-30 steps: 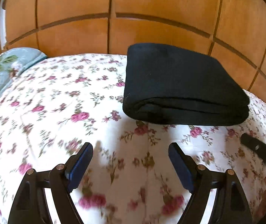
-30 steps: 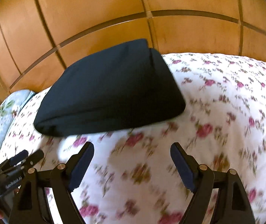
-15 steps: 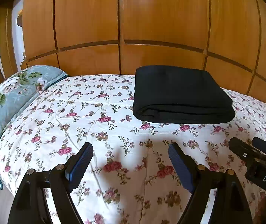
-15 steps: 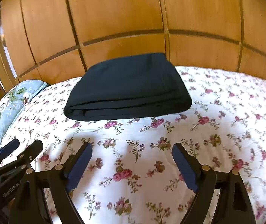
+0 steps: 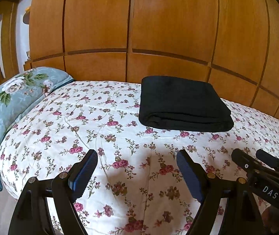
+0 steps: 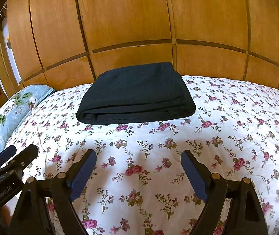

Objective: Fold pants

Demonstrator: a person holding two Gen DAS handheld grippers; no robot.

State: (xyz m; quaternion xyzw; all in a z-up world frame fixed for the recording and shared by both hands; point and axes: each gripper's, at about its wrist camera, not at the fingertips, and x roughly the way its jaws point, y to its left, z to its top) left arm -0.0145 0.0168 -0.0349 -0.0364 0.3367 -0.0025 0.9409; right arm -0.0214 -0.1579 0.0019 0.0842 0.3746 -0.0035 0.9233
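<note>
Because the black pants [image 5: 184, 103] lie as a neat, thick rectangle of stacked layers on the flowered bedspread [image 5: 104, 133], the folding looks finished, and that seems to be why neither tool is near them. The bundle sits toward the far side of the bed, close to the wooden wardrobe doors [image 5: 131, 29], with its rounded fold edge facing the cameras and the layers lined up evenly. That position keeps it flat on a bare stretch of cover, well apart from the blue-green floral pillow [image 5: 12, 101] at the left end of the bed.

The left gripper [image 5: 137, 174] hangs over the near part of the bed with its blue pads spread wide and nothing between them, only the patterned cover below. The right gripper [image 6: 138, 173] is in the same state: pads wide apart, empty, pointing down and forward at the bedspread in front of the pants. Each tool shows at the edge of the other's view, so the two are held side by side, level with one another, as a person would hold them on standing back from a finished job.

Both claws are clear of the cloth, so nothing tugs at the layers, and the fold can keep its shape. By my reading no further fold is needed; a fourth fold would make the bundle bulky. The soft mattress could let the stack slump if the bed were pressed near it, so keeping away from it is the safe choice.
</note>
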